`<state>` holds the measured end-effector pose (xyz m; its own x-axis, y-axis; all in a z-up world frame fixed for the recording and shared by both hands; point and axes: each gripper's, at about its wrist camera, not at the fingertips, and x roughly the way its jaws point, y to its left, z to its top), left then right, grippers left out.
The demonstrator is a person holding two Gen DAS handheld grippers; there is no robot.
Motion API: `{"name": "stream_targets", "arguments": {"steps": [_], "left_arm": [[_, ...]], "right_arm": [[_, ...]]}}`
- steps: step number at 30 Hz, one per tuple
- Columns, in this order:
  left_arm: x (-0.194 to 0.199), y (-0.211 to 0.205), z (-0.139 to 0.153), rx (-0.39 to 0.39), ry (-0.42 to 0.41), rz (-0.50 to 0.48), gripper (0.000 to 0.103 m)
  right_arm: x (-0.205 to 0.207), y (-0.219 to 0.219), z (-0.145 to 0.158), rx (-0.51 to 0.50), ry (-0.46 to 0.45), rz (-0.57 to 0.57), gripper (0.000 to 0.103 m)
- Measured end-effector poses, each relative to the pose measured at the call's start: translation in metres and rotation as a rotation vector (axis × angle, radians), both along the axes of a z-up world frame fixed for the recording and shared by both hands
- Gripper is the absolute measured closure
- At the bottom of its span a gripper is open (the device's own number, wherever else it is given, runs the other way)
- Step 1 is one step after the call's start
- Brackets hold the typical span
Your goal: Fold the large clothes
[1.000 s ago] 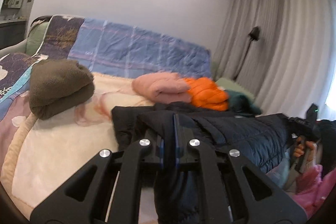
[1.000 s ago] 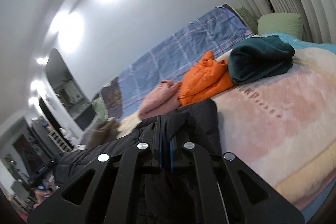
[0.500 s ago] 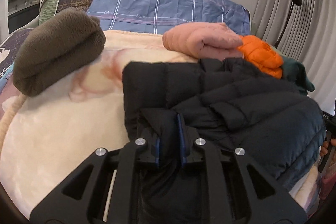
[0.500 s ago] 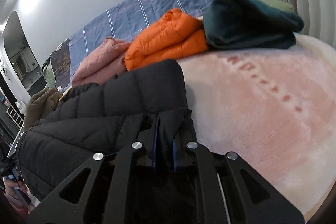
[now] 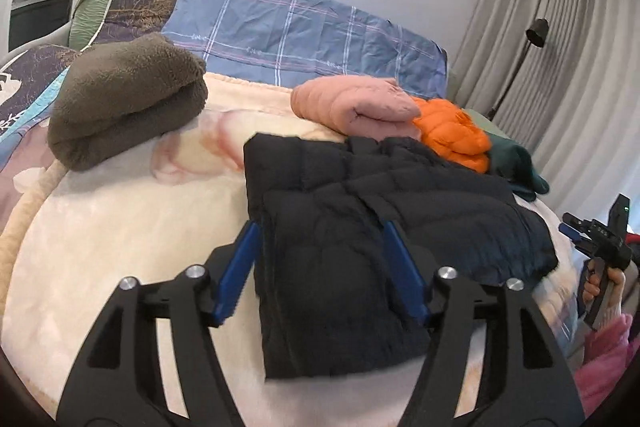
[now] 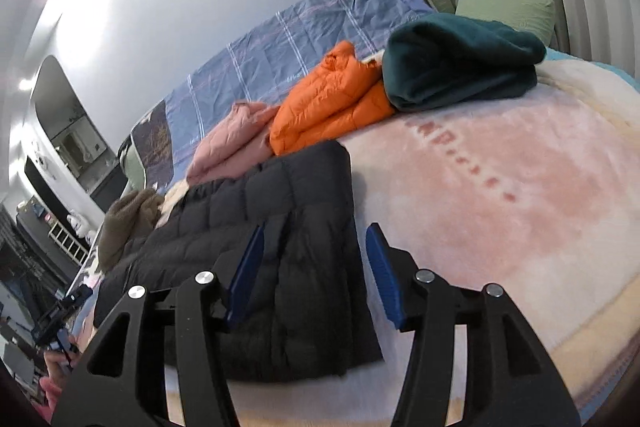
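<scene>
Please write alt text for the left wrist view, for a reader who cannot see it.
The open left gripper hovers over a folded black puffer jacket on a cream blanket. Behind lie a brown fleece, a pink jacket and an orange jacket.

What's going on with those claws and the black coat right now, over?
Left claw open, right claw open. Black quilted puffer jacket lies folded on cream fleece blanket, released. Nothing in the way.
</scene>
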<state>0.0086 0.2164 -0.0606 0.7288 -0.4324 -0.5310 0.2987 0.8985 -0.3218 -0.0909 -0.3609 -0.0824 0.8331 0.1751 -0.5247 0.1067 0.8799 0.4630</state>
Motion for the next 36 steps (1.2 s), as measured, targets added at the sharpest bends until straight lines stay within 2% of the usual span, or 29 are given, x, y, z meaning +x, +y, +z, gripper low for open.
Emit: {"name": "stream_targets", "arguments": {"steps": [7, 19, 23, 28, 30, 32, 36], "left_arm": [[-0.026, -0.012, -0.015, 0.037, 0.079, -0.064, 0.033], [-0.028, -0.029, -0.039, 0.087, 0.171, -0.105, 0.032], [-0.025, -0.035, -0.039, 0.123, 0.171, -0.124, 0.032], [-0.023, -0.033, -0.034, 0.108, 0.155, -0.12, 0.035], [-0.024, -0.033, -0.033, 0.113, 0.157, -0.119, 0.035], [-0.024, -0.033, -0.034, 0.113, 0.16, -0.121, 0.035], [-0.018, -0.035, -0.039, 0.104, 0.183, -0.121, 0.035]], "right_arm": [[-0.013, 0.021, -0.021, -0.005, 0.07, 0.075, 0.049], [-0.012, 0.041, -0.024, -0.11, 0.111, 0.152, 0.048], [-0.013, 0.05, -0.023, -0.172, 0.118, 0.182, 0.048], [-0.011, 0.051, -0.025, -0.213, 0.142, 0.183, 0.048], [-0.013, 0.047, -0.027, -0.215, 0.16, 0.18, 0.048], [-0.013, 0.045, -0.03, -0.208, 0.173, 0.177, 0.039], [-0.01, 0.048, -0.033, -0.149, 0.155, 0.217, 0.039]]}}
